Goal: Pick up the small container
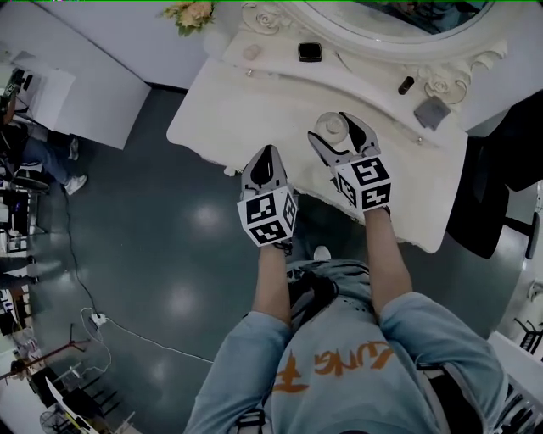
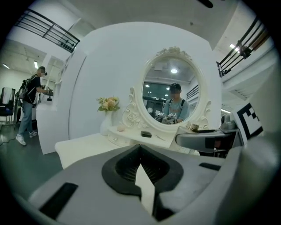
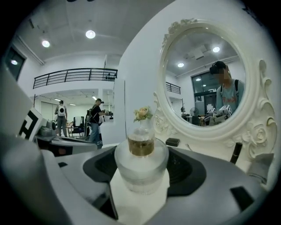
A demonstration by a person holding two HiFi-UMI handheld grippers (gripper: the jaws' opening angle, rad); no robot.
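The small container [image 1: 329, 125] is a frosted round jar with a gold-banded clear top. It stands near the front edge of the white dressing table [image 1: 246, 102]. My right gripper [image 1: 333, 132] has its jaws on either side of it. In the right gripper view the jar [image 3: 141, 160] fills the gap between the black pads [image 3: 102, 163], and my right gripper [image 3: 141, 178] looks shut on it. My left gripper [image 1: 265, 158] hangs shut and empty just off the table's front edge, left of the jar. From its own view, the left gripper [image 2: 141, 172] points at the mirror.
On the table's back shelf lie a small black box [image 1: 310, 52], a black tube [image 1: 406, 85] and a grey square piece [image 1: 431, 111]. A flower vase [image 1: 191, 13] stands at the back left. The oval mirror [image 1: 399, 21] rises behind. A black chair [image 1: 492, 195] stands on the right.
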